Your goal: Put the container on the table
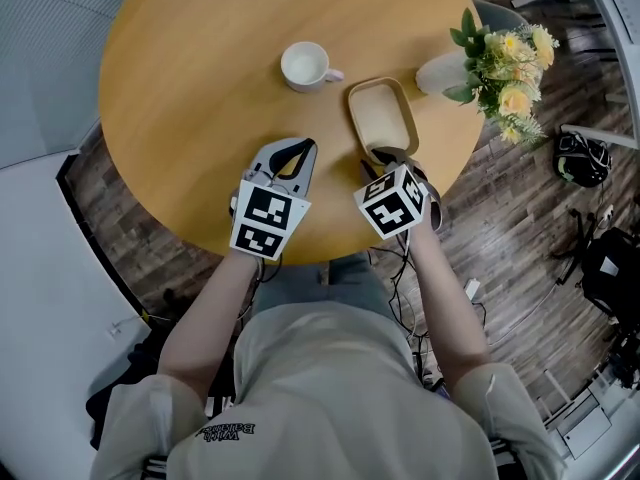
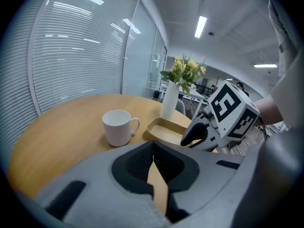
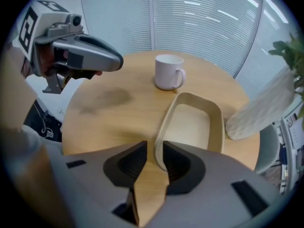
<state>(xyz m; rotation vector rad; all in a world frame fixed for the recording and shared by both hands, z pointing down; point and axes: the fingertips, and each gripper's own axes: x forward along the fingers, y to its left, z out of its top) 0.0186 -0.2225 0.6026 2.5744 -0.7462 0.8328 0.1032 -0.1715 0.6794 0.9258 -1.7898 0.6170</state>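
Note:
A shallow beige container (image 1: 382,118) (image 3: 192,127) lies flat on the round wooden table (image 1: 200,88), right of centre. My right gripper (image 1: 388,156) (image 3: 155,148) is at its near end. Its jaws straddle the near rim, slightly open, with a thin strip of table showing between the left jaw and the rim. My left gripper (image 1: 293,150) (image 2: 153,148) hovers over the table's near edge, left of the container, shut on nothing. From the left gripper view the container (image 2: 166,127) sits behind the right gripper (image 2: 194,136).
A white mug (image 1: 305,66) (image 3: 167,71) stands beyond the container, handle to the right. A white vase (image 1: 440,71) with yellow flowers (image 1: 505,68) stands at the table's right edge, close to the container's far end. Bags and cables lie on the wooden floor (image 1: 520,228) at right.

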